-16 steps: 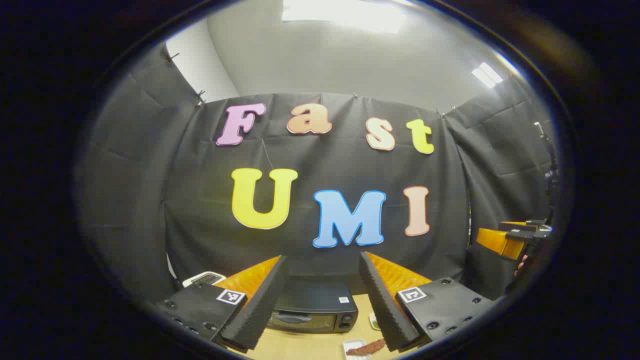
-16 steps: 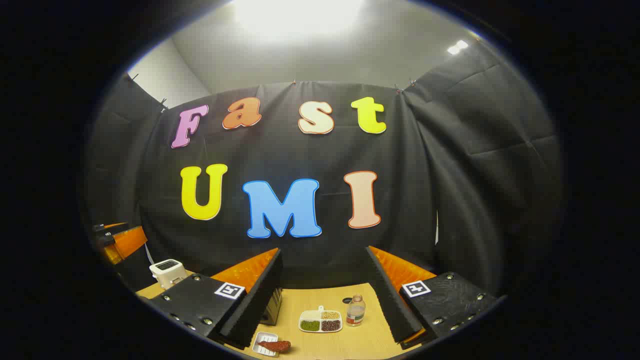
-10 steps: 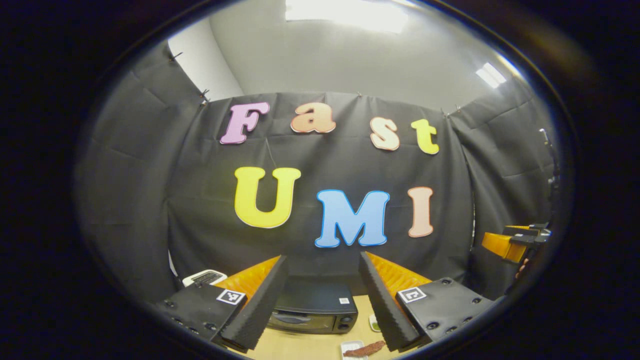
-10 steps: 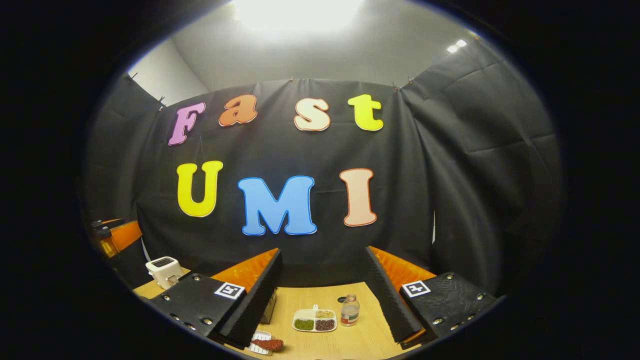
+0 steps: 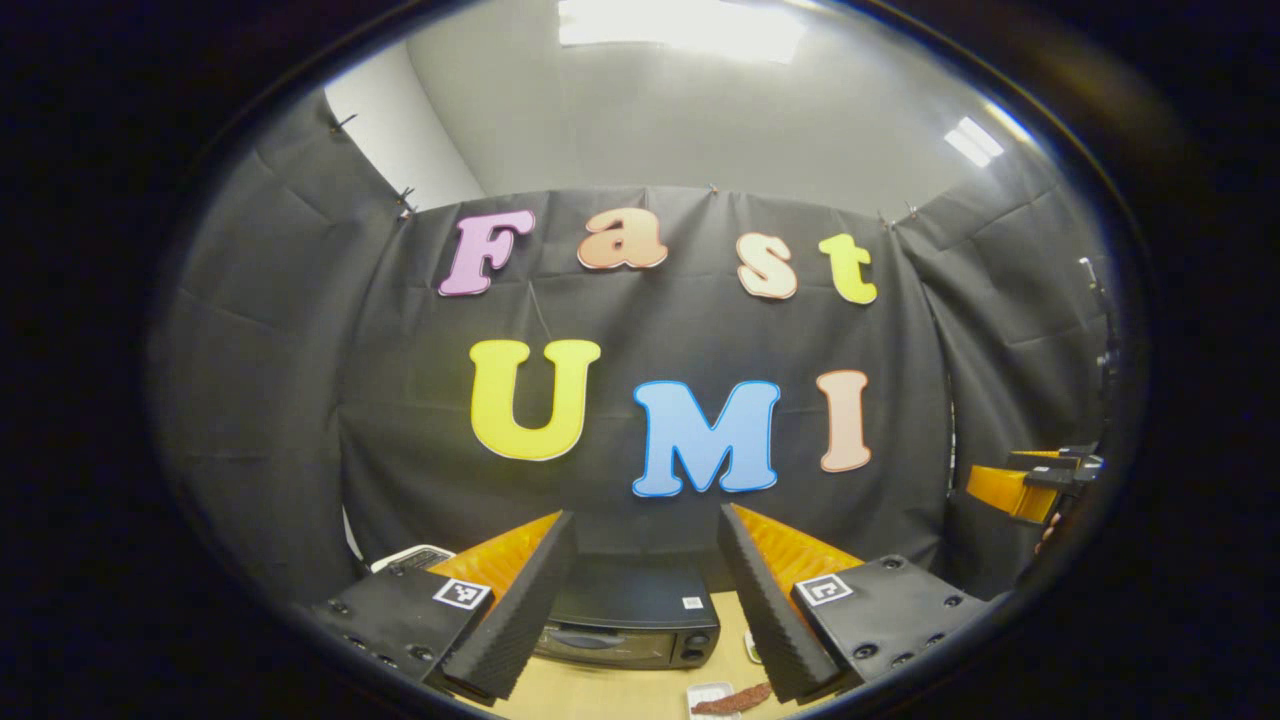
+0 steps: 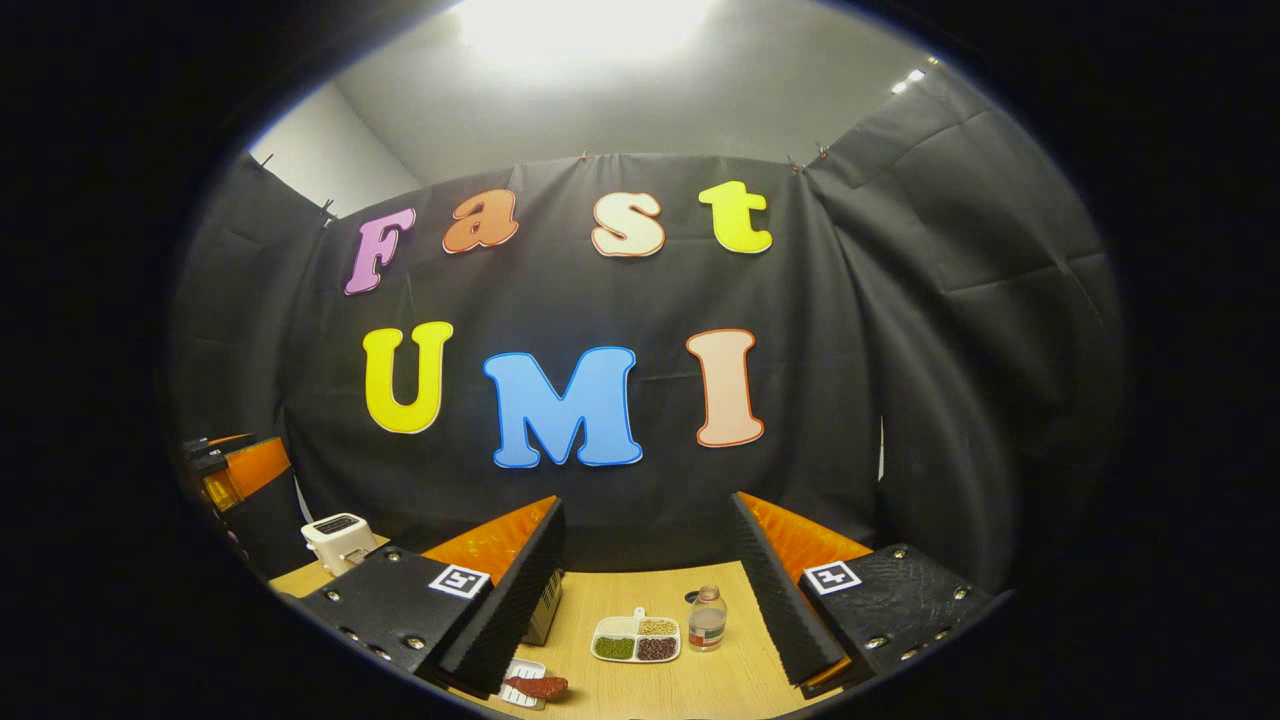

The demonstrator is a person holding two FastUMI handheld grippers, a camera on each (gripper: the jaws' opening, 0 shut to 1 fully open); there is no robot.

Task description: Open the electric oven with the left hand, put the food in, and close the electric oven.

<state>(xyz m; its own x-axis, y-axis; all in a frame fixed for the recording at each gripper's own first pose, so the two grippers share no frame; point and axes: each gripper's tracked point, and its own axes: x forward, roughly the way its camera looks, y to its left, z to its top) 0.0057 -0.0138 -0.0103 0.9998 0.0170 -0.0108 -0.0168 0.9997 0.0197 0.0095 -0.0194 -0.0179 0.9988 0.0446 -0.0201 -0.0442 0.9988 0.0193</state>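
Open tabletop (image 6: 640,590) fronts oven (image 5: 630,620); food (image 6: 535,687) seemingly nearby.

Oven (image 5: 628,625) is partly hidden behind the left gripper's fingers (image 5: 510,620), so you can't really see the door edges. Food (image 5: 730,698) is cut off at the bottom edge there. In the right gripper view the oven's (image 6: 545,608) just a sliver behind a finger. Tray (image 6: 636,640) contents too small to tell.

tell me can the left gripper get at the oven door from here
Probably yes: the left gripper is open and holds nothing, the closed oven sits straight ahead between its fingers, and nothing stands before the door on the table.
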